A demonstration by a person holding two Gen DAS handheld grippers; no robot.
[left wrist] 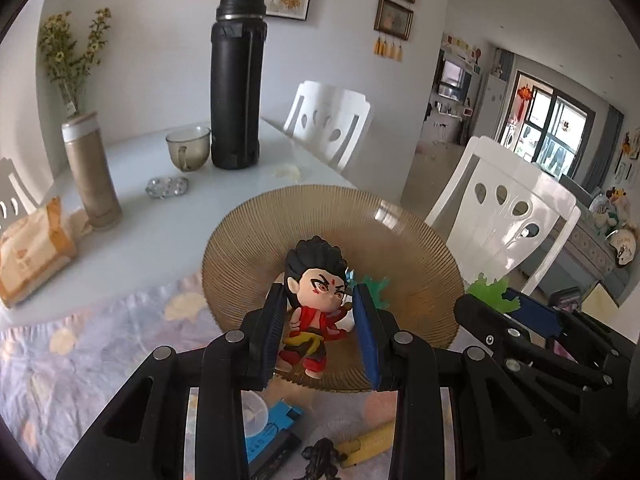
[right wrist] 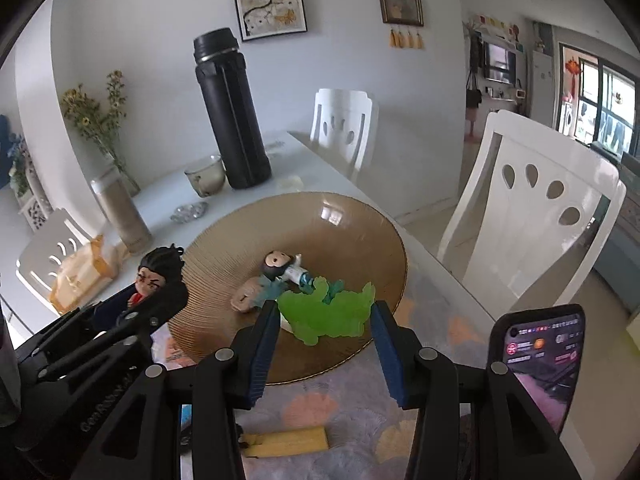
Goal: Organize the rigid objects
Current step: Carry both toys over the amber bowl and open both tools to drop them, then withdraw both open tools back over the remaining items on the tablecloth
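Red-robed figurine, black-haired, sits upright between the pads of the left gripper, clamped and held over the near rim of the ribbed amber glass plate. Green translucent dragon toy is gripped between the pads of the right gripper, above the same plate. On the plate lies a white-shirted figurine on its side. Beyond the plate stand a glass cup and a black thermos.
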